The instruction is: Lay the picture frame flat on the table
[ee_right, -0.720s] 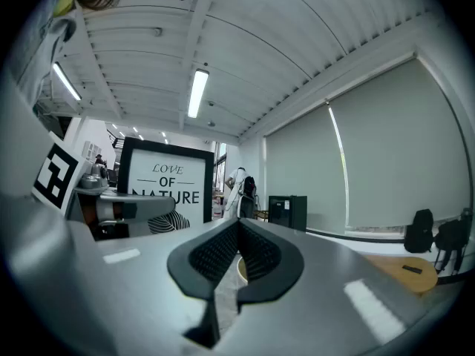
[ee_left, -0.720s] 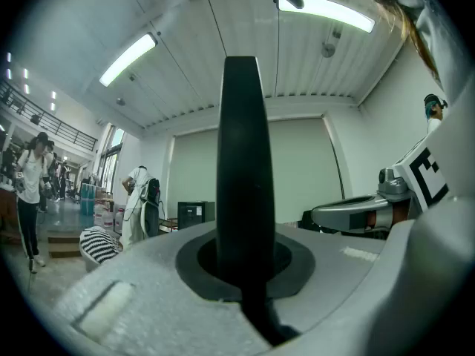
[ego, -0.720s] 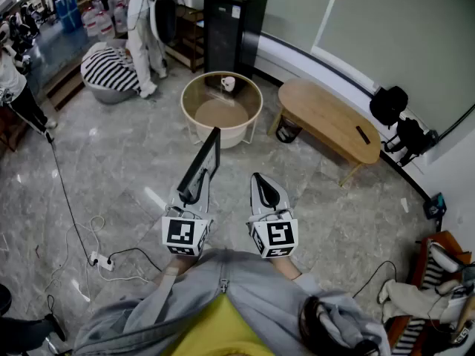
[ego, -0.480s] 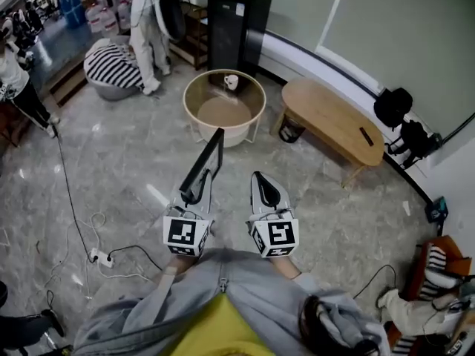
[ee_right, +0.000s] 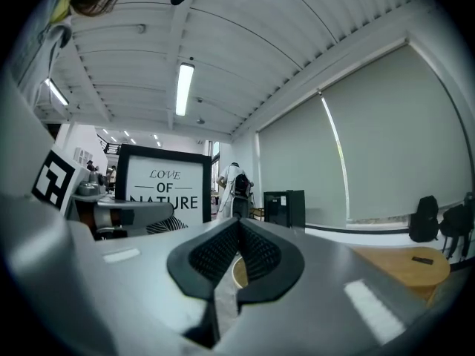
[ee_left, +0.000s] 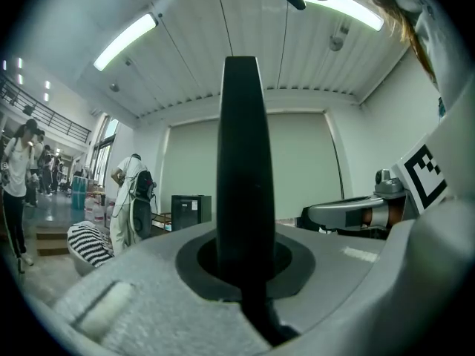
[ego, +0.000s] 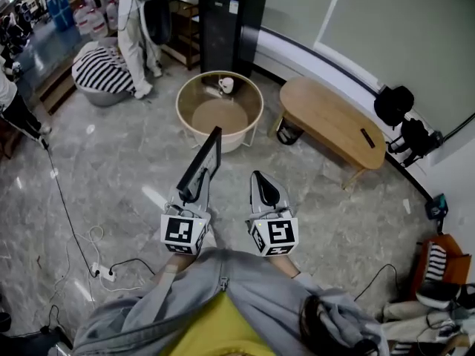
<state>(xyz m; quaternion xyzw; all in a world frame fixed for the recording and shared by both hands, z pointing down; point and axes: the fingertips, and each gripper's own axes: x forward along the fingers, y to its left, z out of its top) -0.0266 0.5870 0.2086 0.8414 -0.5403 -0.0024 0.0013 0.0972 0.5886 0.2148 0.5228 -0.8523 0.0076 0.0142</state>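
Left claw (ego: 194, 191) was found clenched on the picture frame (ego: 202, 165), gripping it at its lower edge. From that claw's own view, the frame (ee_left: 241, 162) stood edge-on as a dark upright bar rising from between the closed jaws (ee_left: 243, 262). Right claw (ego: 266, 191) was shut tight with nothing between its ribbed pads (ee_right: 215, 254), and it was held just beside the left claw, apart from the frame.

The frame was in the air above the grey stone floor (ego: 111, 176), leaning away from the person and not in contact with any table. Its printed face (ee_right: 165, 180), reading "LOVE OF NATURE" inside a dark border, was turned toward the right claw.

Ahead of both claws stood a round table (ego: 180, 117) with a pale rim, well apart from the frame. A white mug (ego: 226, 84) sat on the far side of it. An oval wooden table (ego: 330, 117) stood ahead and to the right of the right claw, with a small dark object (ego: 363, 135) lying on it. A black cabinet (ego: 232, 21) stood beyond the round table. A person in white (ego: 132, 28) stood far ahead and to the left of the left claw, next to a striped cushion (ego: 100, 69).
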